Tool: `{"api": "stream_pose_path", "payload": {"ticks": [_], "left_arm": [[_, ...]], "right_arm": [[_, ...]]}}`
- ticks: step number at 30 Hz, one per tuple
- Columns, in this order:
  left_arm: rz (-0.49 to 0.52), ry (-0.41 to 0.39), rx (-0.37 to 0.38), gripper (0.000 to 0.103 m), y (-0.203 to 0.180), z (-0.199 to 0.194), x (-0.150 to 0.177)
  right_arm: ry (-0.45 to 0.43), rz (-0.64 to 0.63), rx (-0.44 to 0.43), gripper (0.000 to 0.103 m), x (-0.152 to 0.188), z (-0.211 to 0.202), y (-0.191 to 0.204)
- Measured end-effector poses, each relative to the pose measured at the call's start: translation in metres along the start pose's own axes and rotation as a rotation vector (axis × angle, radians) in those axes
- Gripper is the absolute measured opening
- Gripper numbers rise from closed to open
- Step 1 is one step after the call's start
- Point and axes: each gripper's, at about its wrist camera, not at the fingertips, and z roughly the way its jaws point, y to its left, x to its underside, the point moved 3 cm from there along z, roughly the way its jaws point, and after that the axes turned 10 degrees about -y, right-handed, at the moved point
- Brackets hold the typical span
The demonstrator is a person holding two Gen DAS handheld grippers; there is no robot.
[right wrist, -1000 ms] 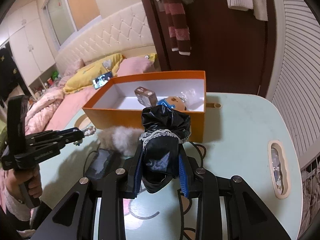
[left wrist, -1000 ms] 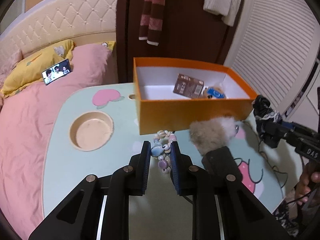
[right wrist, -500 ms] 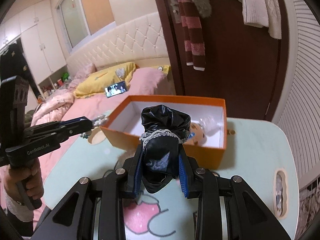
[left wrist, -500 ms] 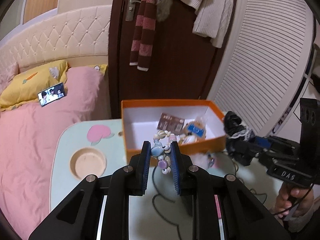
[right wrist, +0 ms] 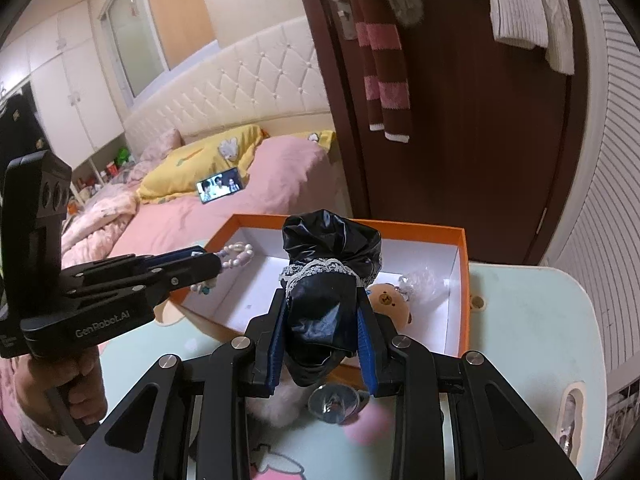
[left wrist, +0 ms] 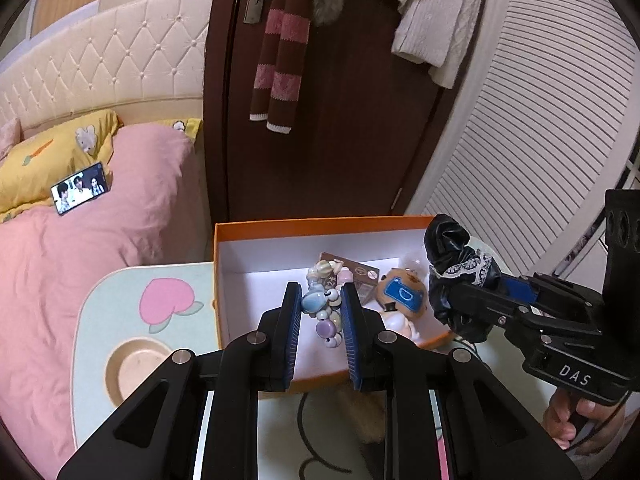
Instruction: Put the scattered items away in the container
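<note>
My left gripper (left wrist: 320, 300) is shut on a pastel bead bracelet (left wrist: 324, 304) and hangs over the near edge of the orange box (left wrist: 320, 225). The right gripper (right wrist: 322, 312) is shut on a black scrunchie with lace trim (right wrist: 330, 280) above the same orange box (right wrist: 462, 288). Seen from the left wrist, the right gripper (left wrist: 472, 296) carries the scrunchie (left wrist: 456, 264) at the box's right end. From the right wrist, the left gripper (right wrist: 216, 266) holds the bracelet (right wrist: 238, 256) over the box's left corner. Inside lie a brown packet (left wrist: 366, 276) and a bear charm (left wrist: 402, 294).
The box stands on a mint table (left wrist: 120, 300) with a recessed cup holder (left wrist: 134, 368). A fluffy pompom (right wrist: 276, 404), a metal ring (right wrist: 334, 404) and a cable (left wrist: 316, 440) lie on the table near me. A pink bed with a phone (left wrist: 80, 192) is to the left, a door behind.
Both grippers rose and advanced from the table toward the box, carrying the bracelet and the scrunchie; they now hover over its opening. The pompom has dropped below the fingers.
</note>
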Motion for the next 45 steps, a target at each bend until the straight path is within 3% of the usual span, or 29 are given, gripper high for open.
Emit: {"api": "stream_pose_path", "payload": {"ticks": [4, 5, 6, 7, 8, 9, 11, 25, 32, 39, 41, 43, 45], "left_arm": [[-0.013, 0.023, -0.015, 0.022, 0.005, 0.012, 0.002], [-0.019, 0.032, -0.020, 0.025, 0.007, 0.015, 0.002], [-0.029, 0.042, -0.023, 0.030, 0.009, 0.017, 0.003], [-0.039, 0.045, -0.027, 0.034, 0.011, 0.017, 0.004], [-0.048, 0.042, -0.030, 0.047, 0.013, 0.017, 0.005], [-0.054, 0.035, -0.033, 0.062, 0.014, 0.015, 0.005], [-0.050, 0.005, -0.043, 0.070, 0.015, 0.010, 0.005], [-0.029, 0.036, -0.082, 0.072, 0.005, -0.031, 0.031], [-0.052, 0.106, -0.115, 0.072, 0.006, -0.047, 0.073], [-0.054, 0.172, -0.209, 0.072, 0.015, -0.056, 0.114], [-0.030, 0.172, -0.232, 0.072, 0.012, -0.056, 0.119], [0.003, 0.171, -0.260, 0.075, 0.008, -0.055, 0.122], [0.033, 0.177, -0.284, 0.090, 0.006, -0.053, 0.126]], "right_arm": [[0.009, 0.019, 0.007, 0.034, -0.001, 0.010, -0.008], [0.004, 0.024, 0.007, 0.039, -0.001, 0.010, -0.009], [-0.003, 0.029, 0.011, 0.052, -0.001, 0.010, -0.010], [-0.013, 0.031, 0.018, 0.059, -0.001, 0.009, -0.012], [-0.021, 0.031, 0.025, 0.067, -0.001, 0.008, -0.013], [-0.028, 0.030, 0.030, 0.068, -0.002, 0.007, -0.014], [-0.030, 0.031, 0.032, 0.068, -0.002, 0.006, -0.015], [-0.022, 0.013, 0.042, 0.073, 0.013, -0.024, -0.002], [0.048, 0.022, 0.064, 0.077, 0.056, -0.045, 0.009], [0.121, 0.038, 0.111, 0.077, 0.095, -0.052, 0.011], [0.131, 0.043, 0.140, 0.083, 0.101, -0.051, 0.009], [0.151, 0.058, 0.174, 0.090, 0.107, -0.048, 0.005], [0.174, 0.075, 0.204, 0.098, 0.113, -0.046, 0.000]]}}
